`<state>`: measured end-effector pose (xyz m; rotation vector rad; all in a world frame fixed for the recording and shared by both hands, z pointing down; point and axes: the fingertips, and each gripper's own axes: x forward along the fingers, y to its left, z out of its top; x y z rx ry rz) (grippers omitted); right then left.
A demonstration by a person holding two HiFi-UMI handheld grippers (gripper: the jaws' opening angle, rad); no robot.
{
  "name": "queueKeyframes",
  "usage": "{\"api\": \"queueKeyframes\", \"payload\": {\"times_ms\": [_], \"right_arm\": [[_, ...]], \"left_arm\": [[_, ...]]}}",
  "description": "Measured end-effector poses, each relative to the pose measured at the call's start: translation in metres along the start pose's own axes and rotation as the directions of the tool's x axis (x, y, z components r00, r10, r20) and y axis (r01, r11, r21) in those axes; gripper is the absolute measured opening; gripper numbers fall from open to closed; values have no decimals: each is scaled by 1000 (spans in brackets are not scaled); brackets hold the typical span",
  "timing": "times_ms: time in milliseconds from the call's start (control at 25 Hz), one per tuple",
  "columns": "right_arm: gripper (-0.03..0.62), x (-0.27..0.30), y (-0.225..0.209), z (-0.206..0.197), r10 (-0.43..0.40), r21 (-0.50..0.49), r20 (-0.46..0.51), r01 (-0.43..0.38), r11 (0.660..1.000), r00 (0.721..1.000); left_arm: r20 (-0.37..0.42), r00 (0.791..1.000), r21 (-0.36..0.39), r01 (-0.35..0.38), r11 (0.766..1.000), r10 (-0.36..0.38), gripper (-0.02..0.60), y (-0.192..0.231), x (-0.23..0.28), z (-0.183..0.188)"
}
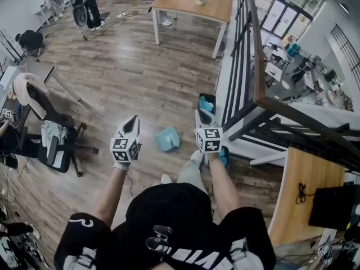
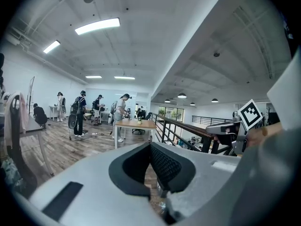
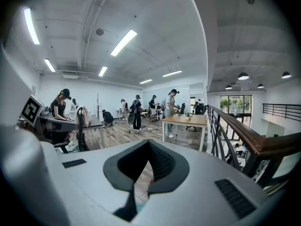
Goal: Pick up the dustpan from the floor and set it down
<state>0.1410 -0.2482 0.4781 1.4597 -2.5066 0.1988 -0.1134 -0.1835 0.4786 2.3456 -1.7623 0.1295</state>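
A light blue dustpan lies on the wooden floor, below and between my two grippers, touched by neither. My left gripper hangs in the air to its left, jaws together and empty. To the dustpan's right is my right gripper, also shut on nothing. Both point nearly level across the room. In the left gripper view the left gripper has its tips meeting, with the right gripper's marker cube at the right. The right gripper looks the same in its own view. The dustpan shows in neither gripper view.
A black railing with a wooden top rail runs along the right. A blue object sits on the floor by its base. A wooden table stands far ahead, an office chair at the left, a desk at lower right. People stand at the far end.
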Motion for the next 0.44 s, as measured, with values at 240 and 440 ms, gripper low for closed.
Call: {"api": "queueKeyframes", "payload": {"times_ms": [240,440], "right_arm": [[-6,-5,-6,0,-10,-3,8,10,1000,1000],[-6,-12,-8,4,-7,7,0,7,1000,1000]], "left_arm": [[3,1000,12,18,1000,-18,-2,-10,4,4],[5,1000,23,27,999,-27,-2,-17,4,12]]}}
